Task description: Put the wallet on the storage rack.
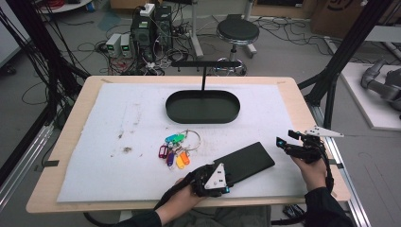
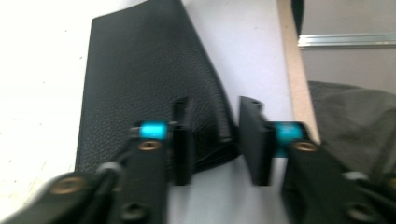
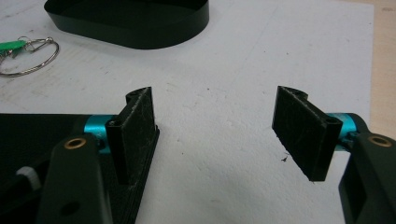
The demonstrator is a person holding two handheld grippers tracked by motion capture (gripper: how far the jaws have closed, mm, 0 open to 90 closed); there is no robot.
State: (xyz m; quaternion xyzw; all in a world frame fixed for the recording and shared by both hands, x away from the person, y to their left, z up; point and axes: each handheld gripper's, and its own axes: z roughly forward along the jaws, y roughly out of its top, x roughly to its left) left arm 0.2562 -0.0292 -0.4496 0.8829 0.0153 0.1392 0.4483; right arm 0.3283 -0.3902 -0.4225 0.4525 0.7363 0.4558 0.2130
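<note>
wallet (image 2: 149,70) corner between left claw (image 2: 215,140) pads, ungripped.

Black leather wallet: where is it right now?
High view: the flat black leather wallet lies near the front edge of the white mat, right of the bunch of coloured key tags, with the left tongs at its near-left end.

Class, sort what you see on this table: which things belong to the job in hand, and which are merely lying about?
In the job:
- black leather wallet
- left hand-held gripper, its jaws around the wallet's corner
- right hand-held gripper, open beside it

Lying about:
- ring of coloured key tags
- black oval tray
</note>
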